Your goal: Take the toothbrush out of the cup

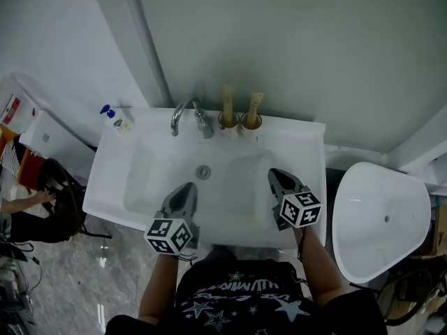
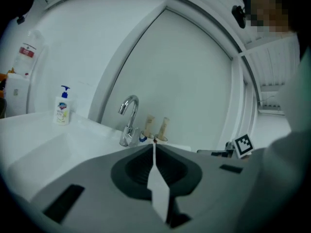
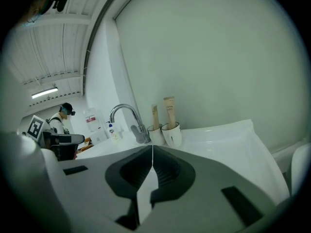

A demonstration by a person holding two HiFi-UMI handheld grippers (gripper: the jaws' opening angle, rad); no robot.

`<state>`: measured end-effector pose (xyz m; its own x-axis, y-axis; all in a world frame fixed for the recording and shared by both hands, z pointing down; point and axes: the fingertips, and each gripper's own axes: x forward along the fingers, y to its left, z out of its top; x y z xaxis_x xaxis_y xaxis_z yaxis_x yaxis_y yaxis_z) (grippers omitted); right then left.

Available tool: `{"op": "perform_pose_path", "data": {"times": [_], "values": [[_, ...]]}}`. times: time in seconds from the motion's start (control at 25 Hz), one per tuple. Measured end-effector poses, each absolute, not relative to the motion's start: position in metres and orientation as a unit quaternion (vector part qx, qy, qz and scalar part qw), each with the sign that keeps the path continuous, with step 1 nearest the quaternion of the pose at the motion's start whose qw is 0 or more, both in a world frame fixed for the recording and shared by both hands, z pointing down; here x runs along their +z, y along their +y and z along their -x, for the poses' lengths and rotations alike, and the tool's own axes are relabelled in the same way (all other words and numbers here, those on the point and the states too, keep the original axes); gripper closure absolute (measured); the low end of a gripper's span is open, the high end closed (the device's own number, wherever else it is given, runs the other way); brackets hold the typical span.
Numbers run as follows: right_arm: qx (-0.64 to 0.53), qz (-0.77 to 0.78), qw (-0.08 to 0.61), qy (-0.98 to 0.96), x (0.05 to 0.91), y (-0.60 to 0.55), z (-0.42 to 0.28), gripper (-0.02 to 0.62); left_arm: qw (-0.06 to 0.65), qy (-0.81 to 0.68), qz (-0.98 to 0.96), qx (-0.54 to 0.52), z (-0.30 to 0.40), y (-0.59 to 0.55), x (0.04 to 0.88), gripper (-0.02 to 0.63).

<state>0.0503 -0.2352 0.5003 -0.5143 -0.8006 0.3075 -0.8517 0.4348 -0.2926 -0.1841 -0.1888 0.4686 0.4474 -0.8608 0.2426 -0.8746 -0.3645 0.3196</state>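
Two white cups stand side by side at the back of the white sink (image 1: 307, 145), right of the faucet (image 1: 188, 116). The left cup (image 3: 156, 134) holds a narrow tan stick, apparently the toothbrush (image 3: 155, 115). The right cup (image 3: 173, 134) holds a wider tan tube (image 3: 169, 109). From the head view both sticks, the toothbrush (image 1: 228, 103) among them, rise upright. My left gripper (image 1: 187, 185) hovers over the basin's front left with its jaws shut and empty. My right gripper (image 1: 272, 172) hovers over the front right, also shut and empty. Both point toward the cups from well short of them.
A soap bottle (image 1: 115, 121) with a blue pump stands at the sink's back left corner. The drain (image 1: 203, 172) lies mid-basin. A white toilet bowl (image 1: 380, 218) sits to the right of the sink. A person (image 1: 28, 201) crouches on the floor at far left.
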Motion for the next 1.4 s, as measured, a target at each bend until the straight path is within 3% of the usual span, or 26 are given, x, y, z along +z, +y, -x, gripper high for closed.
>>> {"op": "perform_pose_path", "data": {"times": [0.88, 1.24, 1.4], "values": [[0.153, -0.595, 0.053, -0.787, 0.475, -0.325, -0.039, 0.581, 0.122, -0.474, -0.872, 0.004, 0.195, -0.29, 0.449, 0.578], [0.149, -0.601, 0.062, -0.783, 0.477, -0.368, -0.029, 0.578, 0.124, -0.486, -0.865, 0.014, 0.205, -0.308, 0.461, 0.578], [0.153, -0.6, 0.065, -0.783, 0.48, -0.383, -0.025, 0.476, 0.123, -0.496, -0.86, 0.008, 0.21, -0.315, 0.463, 0.578]]}}
